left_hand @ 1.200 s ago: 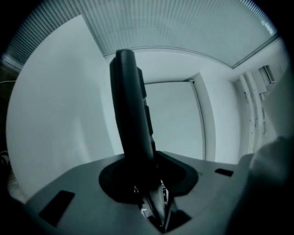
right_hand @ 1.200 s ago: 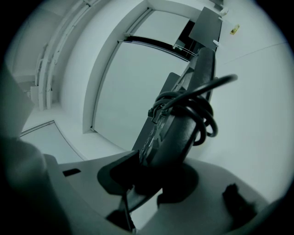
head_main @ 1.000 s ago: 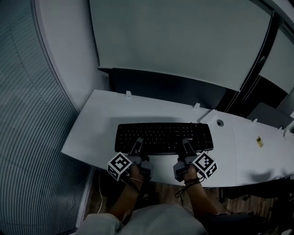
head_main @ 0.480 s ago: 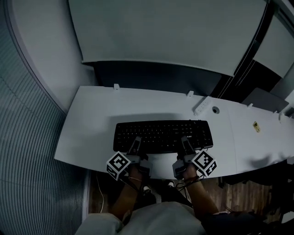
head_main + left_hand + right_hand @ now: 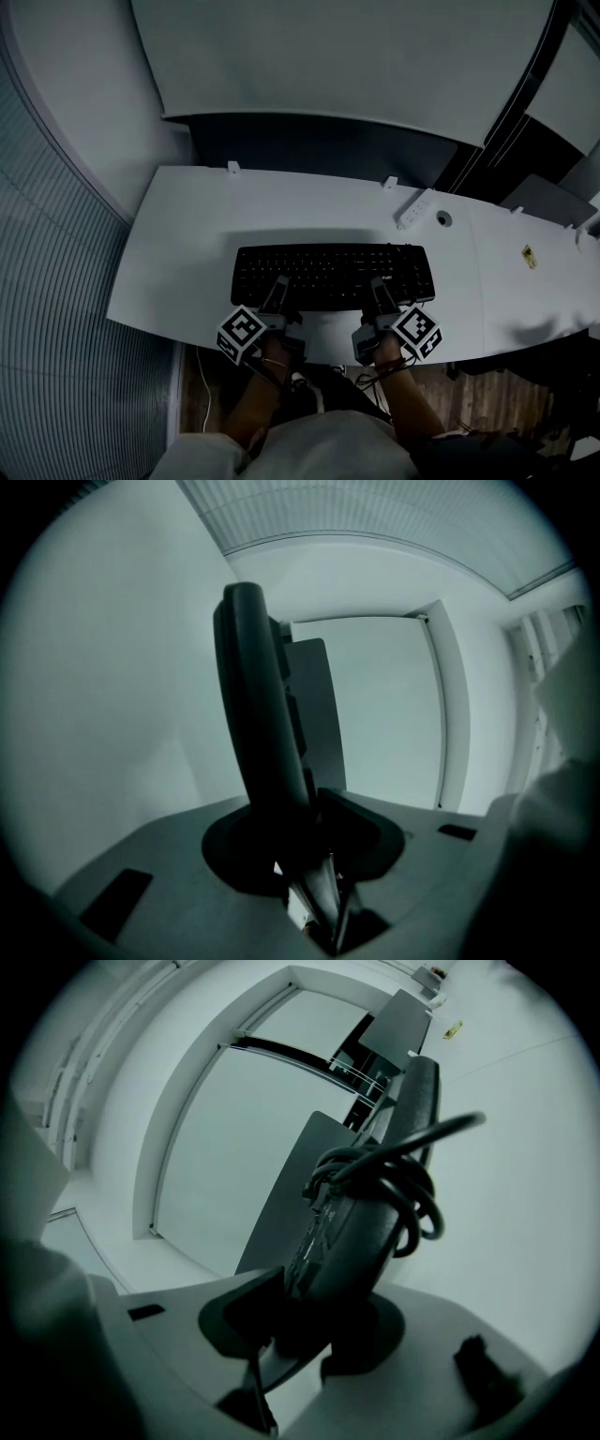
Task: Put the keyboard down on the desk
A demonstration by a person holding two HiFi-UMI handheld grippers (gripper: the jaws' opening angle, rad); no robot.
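Note:
A black keyboard (image 5: 333, 275) lies level over the front half of the white desk (image 5: 178, 253), and its shadow falls on the desk behind it. My left gripper (image 5: 278, 293) is shut on its near edge left of the middle, and my right gripper (image 5: 378, 293) is shut on the same edge right of the middle. In the left gripper view the keyboard (image 5: 258, 714) shows edge-on, clamped in the left gripper (image 5: 305, 819). In the right gripper view the keyboard (image 5: 356, 1232) carries a coiled cable (image 5: 412, 1194) above the right gripper (image 5: 309, 1321). I cannot tell whether it touches the desk.
A white power strip (image 5: 412, 208) and a round cable hole (image 5: 443, 218) sit at the desk's back right. A yellow sticker (image 5: 531, 256) marks the adjoining desk to the right. A pale partition panel (image 5: 328, 66) stands behind. Ribbed wall runs along the left.
The head view has shifted a little, so the desk sits slightly lower and more to the left. Both grippers keep the same hold on the keyboard's near edge.

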